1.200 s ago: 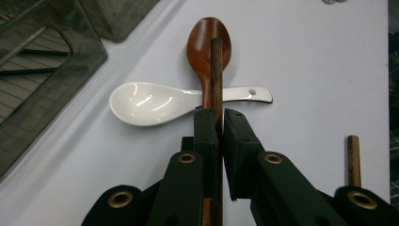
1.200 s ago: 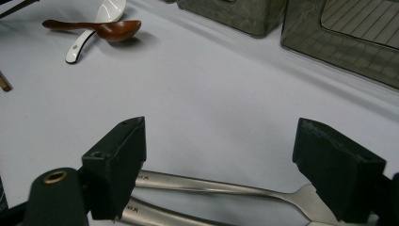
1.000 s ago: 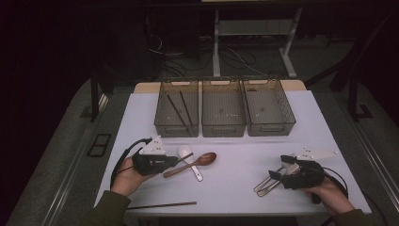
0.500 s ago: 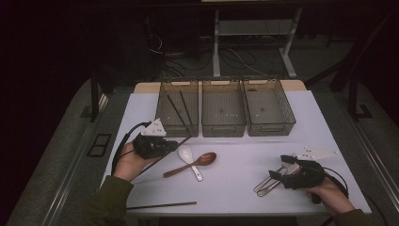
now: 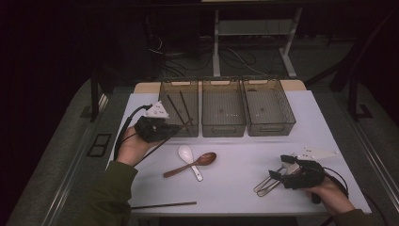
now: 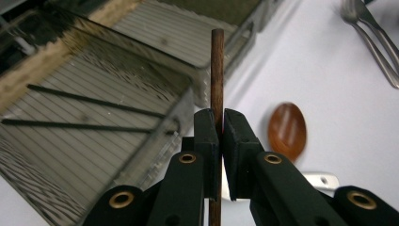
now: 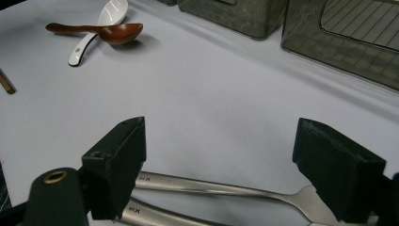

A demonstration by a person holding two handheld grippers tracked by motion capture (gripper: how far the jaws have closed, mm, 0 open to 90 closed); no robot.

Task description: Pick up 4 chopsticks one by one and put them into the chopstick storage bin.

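Altogether: three baskets (image 5: 223, 123), four chopsticks (image 5: 164, 205), two spoons (image 5: 190, 160).

The left tool (image 5: 176, 127) and right tool (image 5: 275, 177) are black, with brass-coloured rivets on the arms, blocky pads, grey three-cornered plates and trailing black cables. The person wears olive-green sleeves (image 5: 109, 197).

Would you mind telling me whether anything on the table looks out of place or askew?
One chopstick lies alone at the table's near edge, far from the two in the left bin. The wooden spoon lies crossed over the white spoon. Nothing looks spilled or damaged.
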